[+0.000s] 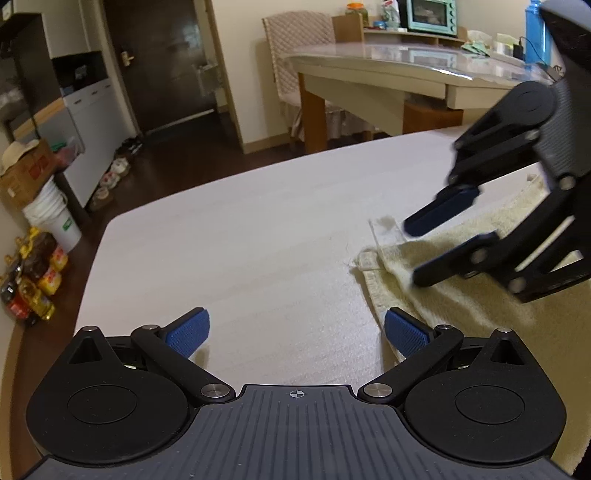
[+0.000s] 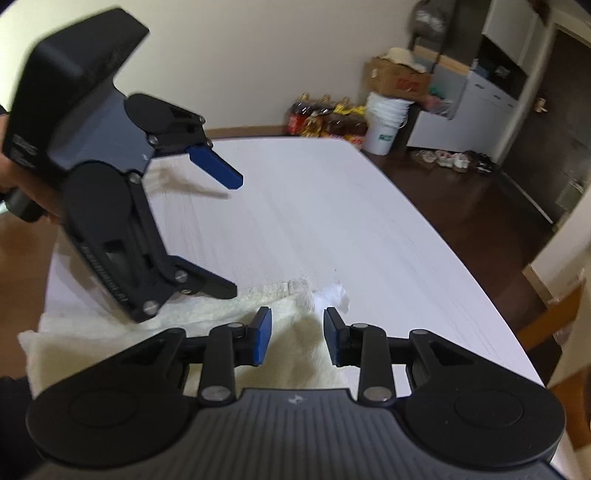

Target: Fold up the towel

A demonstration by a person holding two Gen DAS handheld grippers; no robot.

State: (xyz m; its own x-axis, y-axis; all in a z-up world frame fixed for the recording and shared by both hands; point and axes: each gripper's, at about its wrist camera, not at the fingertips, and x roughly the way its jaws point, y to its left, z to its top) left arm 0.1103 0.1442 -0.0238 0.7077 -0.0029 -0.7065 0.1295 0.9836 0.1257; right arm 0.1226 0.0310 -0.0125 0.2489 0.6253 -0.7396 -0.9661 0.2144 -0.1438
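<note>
While the towel [image 1: 461, 295] is lying at the right of the tabletop [image 1: 240, 240], both claws are hovering spread and empty: left claw [image 1: 295, 332] beside its edge, right claw [image 2: 297, 336] over its corner. Next, probably pinching that corner.

- A white table [image 1: 229, 236] fills the foreground.
- A glass-topped dining table [image 1: 406, 62] stands behind, a teal toaster oven [image 1: 430, 14] beyond it.
- White buckets [image 1: 55, 218] sit beside bottled drinks [image 1: 33, 280].
- A cardboard box [image 2: 397, 79] rests above the buckets.
</note>
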